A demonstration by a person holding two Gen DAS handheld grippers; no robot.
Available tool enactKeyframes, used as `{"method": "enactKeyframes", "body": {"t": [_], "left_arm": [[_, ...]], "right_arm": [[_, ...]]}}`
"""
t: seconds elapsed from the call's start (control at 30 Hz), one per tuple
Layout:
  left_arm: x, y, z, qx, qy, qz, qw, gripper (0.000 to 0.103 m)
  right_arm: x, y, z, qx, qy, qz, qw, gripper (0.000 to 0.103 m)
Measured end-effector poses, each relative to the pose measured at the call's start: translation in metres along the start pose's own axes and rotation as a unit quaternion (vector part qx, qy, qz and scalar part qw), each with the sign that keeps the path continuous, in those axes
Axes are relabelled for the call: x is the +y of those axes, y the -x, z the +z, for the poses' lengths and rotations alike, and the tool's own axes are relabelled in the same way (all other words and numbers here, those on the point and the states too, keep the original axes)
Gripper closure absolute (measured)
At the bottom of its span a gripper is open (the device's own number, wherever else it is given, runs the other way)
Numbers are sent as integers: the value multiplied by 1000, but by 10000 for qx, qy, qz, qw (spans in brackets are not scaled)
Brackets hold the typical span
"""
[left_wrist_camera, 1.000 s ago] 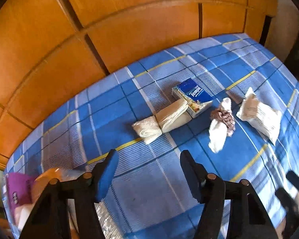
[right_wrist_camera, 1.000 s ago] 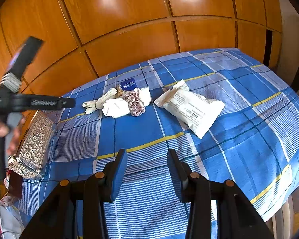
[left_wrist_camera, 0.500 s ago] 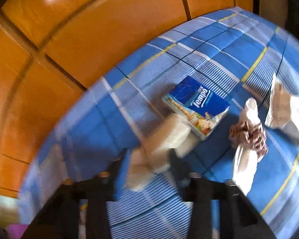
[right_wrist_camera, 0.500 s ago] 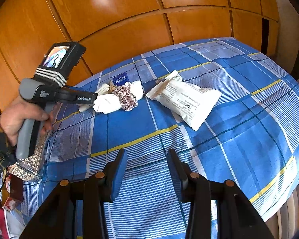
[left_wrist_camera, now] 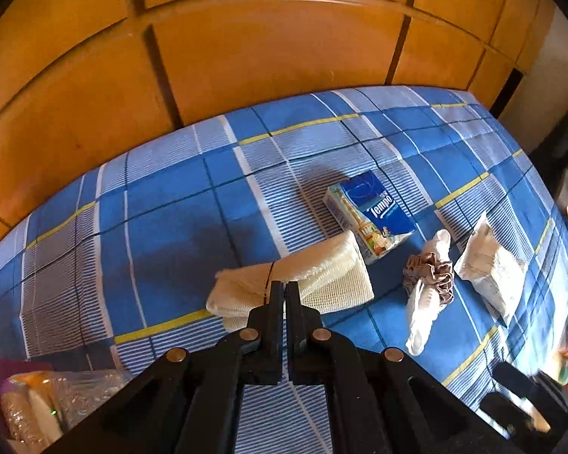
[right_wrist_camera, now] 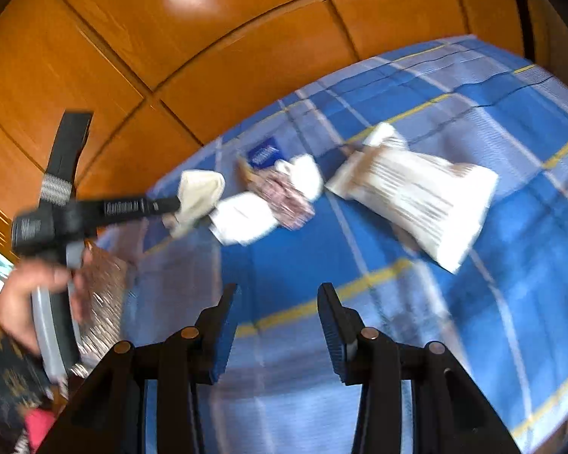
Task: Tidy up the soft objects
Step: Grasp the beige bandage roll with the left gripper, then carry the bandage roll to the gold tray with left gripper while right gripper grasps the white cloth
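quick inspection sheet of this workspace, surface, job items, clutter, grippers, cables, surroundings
surface: blue plaid bedspread, items lying near its middle
job's things: cream mesh cloth tied at the middle; Tempo tissue pack touching it; white sock with a brown scrunchie around it; white printed packet
clutter: silver patterned box at the bed's edge; plastic-wrapped items in the near corner
grippers: left hand-held gripper shut on the cream mesh cloth; right hand-held gripper open, nothing between its fingers
cables: nothing seen
surroundings: orange wooden panels behind the bed
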State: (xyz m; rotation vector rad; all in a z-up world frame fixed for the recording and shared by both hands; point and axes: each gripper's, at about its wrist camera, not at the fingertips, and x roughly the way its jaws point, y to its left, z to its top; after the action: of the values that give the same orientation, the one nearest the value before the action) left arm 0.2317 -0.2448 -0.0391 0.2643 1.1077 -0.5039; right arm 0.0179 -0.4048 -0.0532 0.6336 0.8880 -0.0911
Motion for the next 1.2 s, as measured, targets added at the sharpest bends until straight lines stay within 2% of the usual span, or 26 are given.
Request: {"method": "enactKeyframes", "body": {"t": [0.1,0.2,0.37,0.43,0.57,0.63,0.73,0.87,1.07,1.2], "left_arm": [[1,8,0,-60,101,-134,9998,102],[5,21,5,-182,147,-213,9995,102],[22,39,23,-390,390,-359,9978,102],[35,51,30,-523,602,-449,9958,102],[64,73,41,-735,924,-539,9915,102],[81,84,44,-821,1088,-552,9891,102],[114,102,47,-956,1376,-463,9848,102],[166,133,42,-1192,1800,-291,9760,102],[257,183,12,-1543,2369,350,9586,102],[327,214,-38,-1650,2891,769,9398,102]], "right_arm": [[2,-20,22,-39,-407,531,9978,61],[-2,-41,39,-26,-1000,710,9924,61],[-14,-72,56,49,-1882,558,9805,61],[-10,-80,61,65,-1829,383,9824,61],[-1,-103,64,383,-1600,41,9864,62],[9,-106,63,293,-1288,-139,9911,63],[19,-109,64,314,-972,-338,9942,70],[24,-110,63,377,-717,-362,9961,71],[24,-116,62,514,-605,-334,9963,71],[25,-115,62,502,-453,-437,9968,70]]}}
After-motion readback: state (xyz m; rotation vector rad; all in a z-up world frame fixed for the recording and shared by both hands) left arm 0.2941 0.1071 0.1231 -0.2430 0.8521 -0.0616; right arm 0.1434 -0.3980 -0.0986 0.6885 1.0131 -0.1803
